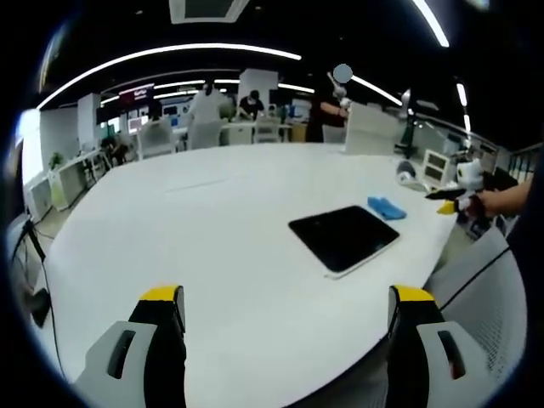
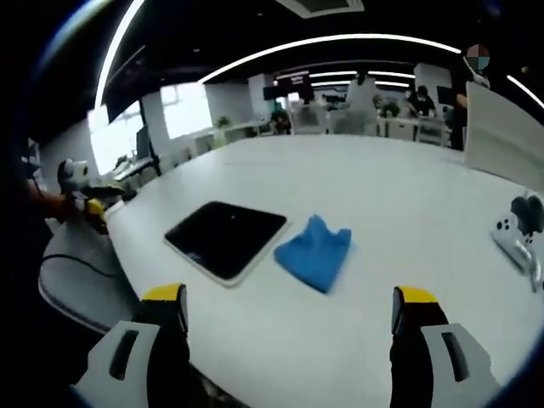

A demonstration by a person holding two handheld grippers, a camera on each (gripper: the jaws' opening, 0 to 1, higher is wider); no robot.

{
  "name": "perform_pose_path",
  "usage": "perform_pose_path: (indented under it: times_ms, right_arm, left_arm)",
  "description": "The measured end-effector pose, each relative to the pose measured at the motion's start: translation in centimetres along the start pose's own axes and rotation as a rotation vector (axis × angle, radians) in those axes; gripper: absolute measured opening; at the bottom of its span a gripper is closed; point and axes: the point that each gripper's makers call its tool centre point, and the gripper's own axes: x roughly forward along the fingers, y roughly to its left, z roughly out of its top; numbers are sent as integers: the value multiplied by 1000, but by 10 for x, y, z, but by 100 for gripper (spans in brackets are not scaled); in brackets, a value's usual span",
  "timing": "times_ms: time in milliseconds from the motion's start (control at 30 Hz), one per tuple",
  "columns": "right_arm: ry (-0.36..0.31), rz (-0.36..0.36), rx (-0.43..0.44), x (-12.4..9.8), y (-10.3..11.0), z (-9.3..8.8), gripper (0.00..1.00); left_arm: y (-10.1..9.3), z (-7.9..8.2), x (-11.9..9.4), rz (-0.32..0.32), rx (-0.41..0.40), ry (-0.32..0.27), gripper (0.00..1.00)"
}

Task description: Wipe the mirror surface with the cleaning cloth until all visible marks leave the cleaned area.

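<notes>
My right gripper [image 2: 289, 310] sits nearest in the right gripper view, its two yellow-tipped jaws spread wide apart with nothing between them. Just ahead of it on the white table [image 2: 408, 204] lies the blue cloth [image 2: 315, 252], crumpled, a little right of centre between my jaws. The dark mirror [image 2: 228, 237] lies flat just beside the cloth, on its left, its long side running away to the right. In the left gripper view my left gripper [image 1: 285, 310] also stands wide apart and empty, and the mirror [image 1: 344, 237] and cloth [image 1: 386, 207] lie well ahead, off to its right. I judge the right gripper nearer, so it should take the cloth.
</notes>
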Motion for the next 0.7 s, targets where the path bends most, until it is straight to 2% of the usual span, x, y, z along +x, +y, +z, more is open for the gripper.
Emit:
perform_pose_path:
  times_ms: [333,433,700]
  right_arm:
    - [2,9,34,1,4,-5,100]
    - [-8,14,60,0,7,-3,100]
    - [-26,11,62,1,7,4,100]
  left_arm:
    - [-2,0,0,-3,9,0,99]
    - [-3,1,0,-5,9,0,99]
    - [0,-1,1,-1,8,2,99]
